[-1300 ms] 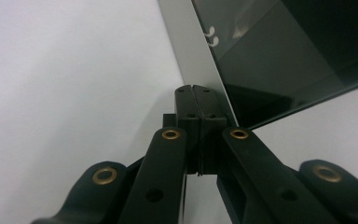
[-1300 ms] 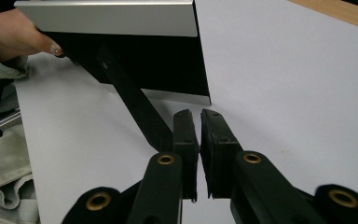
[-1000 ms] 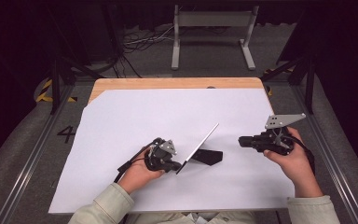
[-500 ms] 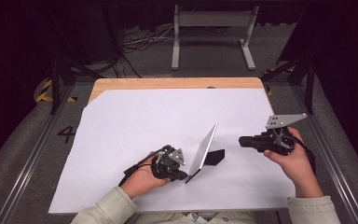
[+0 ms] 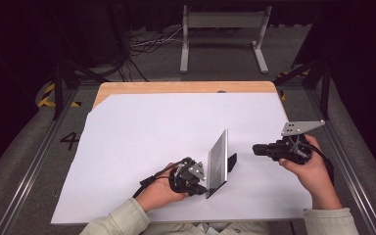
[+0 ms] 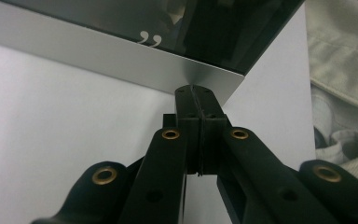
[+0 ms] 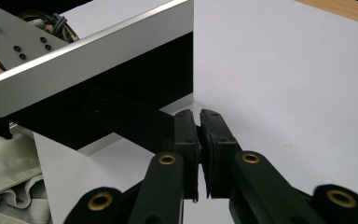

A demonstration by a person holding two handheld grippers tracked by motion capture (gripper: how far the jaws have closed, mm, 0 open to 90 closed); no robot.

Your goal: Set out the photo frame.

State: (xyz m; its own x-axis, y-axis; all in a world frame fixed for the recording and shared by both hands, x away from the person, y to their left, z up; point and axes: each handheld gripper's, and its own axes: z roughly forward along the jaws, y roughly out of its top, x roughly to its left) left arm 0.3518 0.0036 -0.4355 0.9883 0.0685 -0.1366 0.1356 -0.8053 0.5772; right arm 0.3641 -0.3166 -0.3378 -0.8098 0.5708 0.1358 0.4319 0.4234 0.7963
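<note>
The desk (image 5: pixel 127 147) carries a picture frame (image 5: pixel 218 161), propped upright on its stand toward the near edge, right of middle. It looks stiff, light and probably glass-fronted, so best taken by the metal border. The left gripper (image 5: pixel 192 176) has its fingers closed against the frame's near corner, gripping nothing. The right gripper (image 5: pixel 257 149), well apart, has its fingers nearly closed, empty.

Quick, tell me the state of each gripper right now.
Left gripper: closed, fingers pinching the corner of the upright silver-framed photo frame.
Right gripper: closed, holding nothing, beside the frame's black back stand.
</note>
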